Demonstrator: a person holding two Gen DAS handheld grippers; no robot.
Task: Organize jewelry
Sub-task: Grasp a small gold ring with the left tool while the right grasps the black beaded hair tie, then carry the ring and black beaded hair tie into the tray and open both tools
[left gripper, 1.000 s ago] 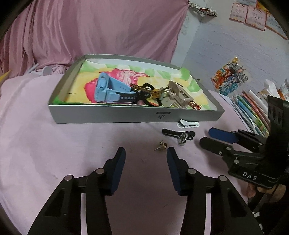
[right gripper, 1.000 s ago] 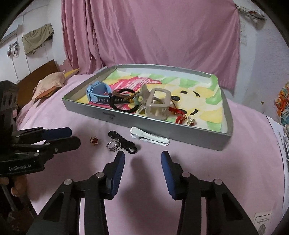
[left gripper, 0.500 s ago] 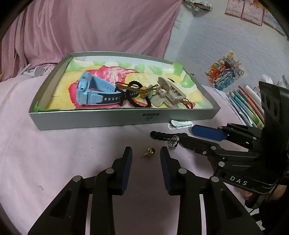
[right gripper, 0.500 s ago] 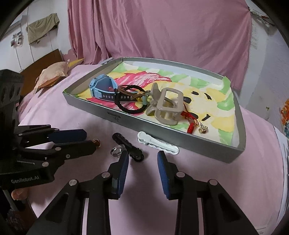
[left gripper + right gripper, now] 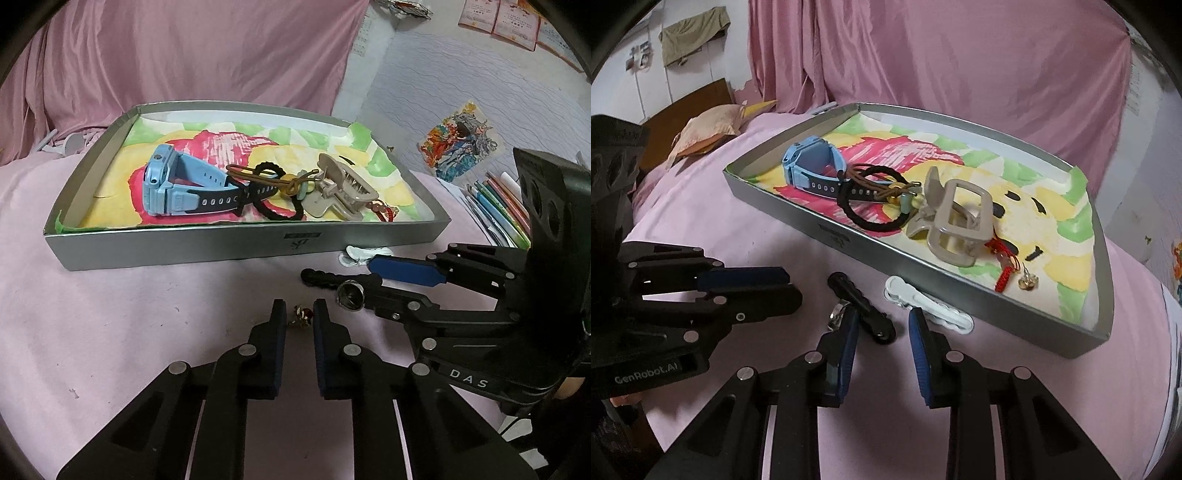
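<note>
Two grippers over the pink bed in front of the tray (image 5: 177,251). Right gripper (image 5: 882,321) is closing around the black clip (image 5: 862,308), gap left. Left gripper (image 5: 300,319) has nearly closed on the tiny earring (image 5: 302,316), contact unclear.

We note a small red-and-gold earring (image 5: 303,316), a silver ring (image 5: 351,295), a black hair clip (image 5: 862,308) and a white clip (image 5: 929,308) on pink cloth before the silver tray (image 5: 184,247).

Silver ring (image 5: 837,314) half behind pad
</note>
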